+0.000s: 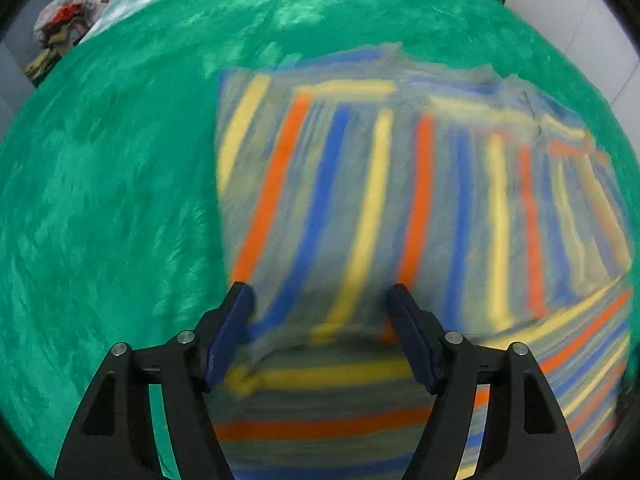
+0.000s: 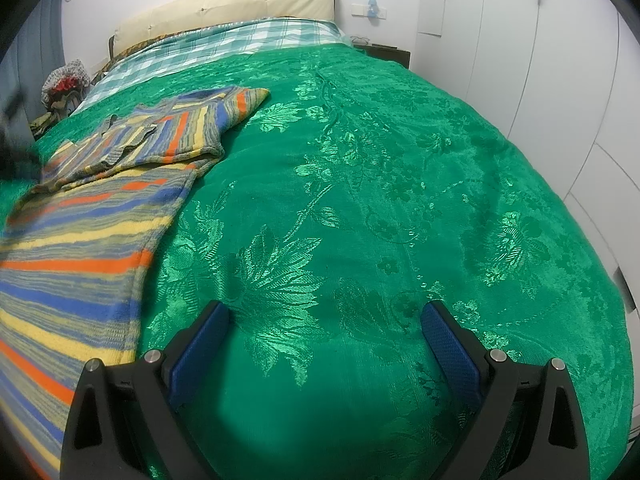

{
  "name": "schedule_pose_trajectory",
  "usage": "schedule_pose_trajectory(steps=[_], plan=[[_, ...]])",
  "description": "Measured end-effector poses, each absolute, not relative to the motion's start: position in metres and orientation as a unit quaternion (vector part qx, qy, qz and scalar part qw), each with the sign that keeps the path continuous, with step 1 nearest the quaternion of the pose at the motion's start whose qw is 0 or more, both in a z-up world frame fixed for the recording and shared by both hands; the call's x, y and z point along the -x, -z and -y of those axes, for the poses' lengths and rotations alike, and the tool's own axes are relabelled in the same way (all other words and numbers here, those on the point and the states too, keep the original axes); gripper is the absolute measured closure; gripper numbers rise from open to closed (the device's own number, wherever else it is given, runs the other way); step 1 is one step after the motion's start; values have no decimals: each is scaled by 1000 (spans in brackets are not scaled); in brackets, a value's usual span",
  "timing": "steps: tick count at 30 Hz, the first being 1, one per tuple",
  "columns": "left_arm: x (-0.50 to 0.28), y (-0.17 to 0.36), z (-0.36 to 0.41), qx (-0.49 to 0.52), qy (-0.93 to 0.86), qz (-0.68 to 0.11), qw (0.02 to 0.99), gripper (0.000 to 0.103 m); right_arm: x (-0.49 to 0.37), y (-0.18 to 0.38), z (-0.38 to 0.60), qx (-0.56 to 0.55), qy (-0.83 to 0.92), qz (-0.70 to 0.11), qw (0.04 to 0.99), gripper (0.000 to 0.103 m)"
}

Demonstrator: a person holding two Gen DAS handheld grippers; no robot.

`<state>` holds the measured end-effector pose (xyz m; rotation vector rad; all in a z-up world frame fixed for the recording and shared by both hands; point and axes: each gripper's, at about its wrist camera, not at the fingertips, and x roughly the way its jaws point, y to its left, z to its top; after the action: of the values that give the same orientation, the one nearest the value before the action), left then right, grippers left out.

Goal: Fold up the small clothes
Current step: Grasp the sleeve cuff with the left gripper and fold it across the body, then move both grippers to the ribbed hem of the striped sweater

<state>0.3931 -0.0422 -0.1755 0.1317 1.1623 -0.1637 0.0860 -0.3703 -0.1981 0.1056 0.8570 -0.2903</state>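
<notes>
A striped knit sweater (image 1: 400, 200), grey with orange, blue and yellow bands, lies on the green bedspread (image 1: 100, 200). The left wrist view is motion-blurred. My left gripper (image 1: 322, 296) is open, just above the sweater's near part, and holds nothing. In the right wrist view the sweater (image 2: 80, 240) lies at the left with one sleeve folded across its body. My right gripper (image 2: 326, 312) is open and empty over bare bedspread (image 2: 400, 200), to the right of the sweater.
A checked sheet (image 2: 240, 40) and a cream headboard (image 2: 240, 4) are at the far end of the bed. A heap of clothes (image 2: 64, 80) sits by the bed's far left. White wardrobe doors (image 2: 540, 60) stand on the right.
</notes>
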Motion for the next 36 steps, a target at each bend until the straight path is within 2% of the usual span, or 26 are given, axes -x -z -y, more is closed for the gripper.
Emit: schedule_pose_trajectory(steps=[1, 5, 9, 12, 15, 17, 19, 24, 29, 32, 34, 36], plan=[[-390, 172, 29, -52, 62, -540, 838, 13, -86, 198, 370, -50, 141, -414, 898, 6], [-377, 146, -18, 23, 50, -529, 847, 16, -87, 199, 370, -48, 142, -415, 898, 6], [-333, 121, -33, 26, 91, -504, 859, 12, -88, 199, 369, -46, 143, -416, 897, 6], [-277, 131, -29, -3, 124, -501, 857, 5, -88, 199, 369, -44, 144, -416, 897, 6], [-232, 184, -23, -78, 110, -540, 831, 4, -89, 199, 367, -41, 146, -417, 896, 5], [-206, 181, -33, -70, 102, -506, 854, 3, -89, 199, 367, -40, 147, -420, 895, 5], [-191, 173, -44, -49, 91, -516, 850, 5, -89, 196, 367, -42, 143, -428, 892, 5], [-144, 129, -54, 3, 110, -468, 877, 5, -71, 164, 361, -39, 131, -463, 876, 8], [-110, 136, -5, -65, 191, -451, 870, 5, -30, 114, 299, -50, 10, -445, 894, 8], [-90, 170, 19, -121, 204, -507, 829, 5, -20, 129, 255, -95, -120, -500, 852, 14], [-72, 180, 20, -158, 194, -513, 821, 4, -12, 166, 240, -66, -106, -580, 805, 16], [-63, 177, 17, -173, 195, -519, 814, 4, 0, 189, 235, -17, -70, -608, 791, 16]])
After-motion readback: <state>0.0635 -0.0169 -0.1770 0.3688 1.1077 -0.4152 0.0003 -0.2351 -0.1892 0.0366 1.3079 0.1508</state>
